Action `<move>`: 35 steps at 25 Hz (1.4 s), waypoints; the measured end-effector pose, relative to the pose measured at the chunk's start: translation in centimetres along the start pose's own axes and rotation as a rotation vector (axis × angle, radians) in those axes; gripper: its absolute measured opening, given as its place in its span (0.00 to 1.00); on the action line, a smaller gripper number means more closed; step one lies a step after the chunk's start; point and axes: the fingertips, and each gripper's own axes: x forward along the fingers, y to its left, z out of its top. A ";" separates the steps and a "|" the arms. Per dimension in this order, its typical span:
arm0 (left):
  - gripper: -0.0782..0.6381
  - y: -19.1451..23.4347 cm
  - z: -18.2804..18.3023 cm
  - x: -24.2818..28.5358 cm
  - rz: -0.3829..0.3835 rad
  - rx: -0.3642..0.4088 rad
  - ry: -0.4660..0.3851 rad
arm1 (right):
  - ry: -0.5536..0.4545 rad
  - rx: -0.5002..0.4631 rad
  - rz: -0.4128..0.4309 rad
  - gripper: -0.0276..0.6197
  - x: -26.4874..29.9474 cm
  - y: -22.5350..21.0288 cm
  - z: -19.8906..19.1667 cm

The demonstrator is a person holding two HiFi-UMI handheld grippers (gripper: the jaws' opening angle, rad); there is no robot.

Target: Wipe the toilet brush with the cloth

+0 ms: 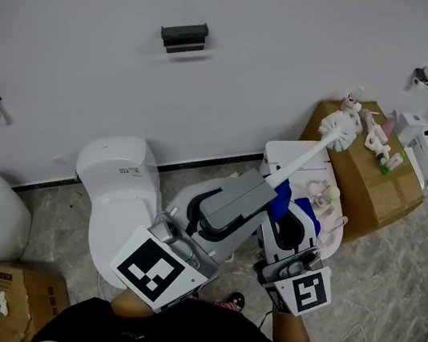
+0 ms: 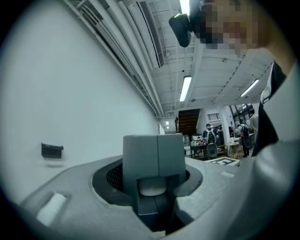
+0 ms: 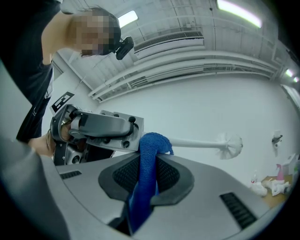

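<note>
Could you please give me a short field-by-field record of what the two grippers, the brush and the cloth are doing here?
left gripper: shut on the near end of the toilet brush
toilet brush: held out away from the person, bristle head toward the cardboard box
right gripper: shut on the blue cloth
cloth: top fold lies over the brush handle, right beside the left gripper
bristle head: not touched by the cloth
surroundings: white toilet by the wall
</note>
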 end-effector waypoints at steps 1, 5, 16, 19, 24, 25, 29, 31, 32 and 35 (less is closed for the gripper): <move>0.36 -0.1 0.0 0.0 -0.004 -0.001 -0.001 | 0.000 -0.004 -0.002 0.15 0.1 0.0 0.1; 0.36 -0.3 -0.3 0.0 -0.019 -0.010 0.010 | 0.018 -0.019 -0.012 0.15 0.3 -0.3 -0.1; 0.36 -0.9 -0.4 0.1 -0.036 -0.004 0.020 | 0.019 -0.020 -0.050 0.15 -0.2 -1.6 0.4; 0.36 -1.0 -0.3 0.1 -0.039 -0.008 0.018 | 0.016 -0.017 -0.053 0.15 -0.2 -1.6 0.7; 0.36 -1.0 -0.3 -0.1 -0.040 -0.012 0.017 | 0.022 -0.013 -0.050 0.15 -0.3 -1.7 0.6; 0.36 -1.0 -0.2 -0.1 -0.041 -0.013 0.017 | 0.022 -0.013 -0.052 0.15 -0.4 -1.7 0.6; 0.36 -1.0 -0.1 -0.2 -0.043 -0.011 0.012 | 0.021 -0.011 -0.054 0.15 -0.4 -1.9 0.7; 0.36 -1.1 -0.1 -0.2 -0.047 -0.011 0.011 | 0.019 -0.012 -0.057 0.15 -0.4 -2.1 0.8; 0.36 -1.1 -0.1 -0.3 -0.049 -0.010 0.010 | 0.018 -0.014 -0.060 0.15 -0.4 -2.2 0.8; 0.36 -1.2 -0.1 -0.3 -0.056 -0.008 0.008 | 0.022 -0.020 -0.076 0.15 -0.5 -2.7 0.8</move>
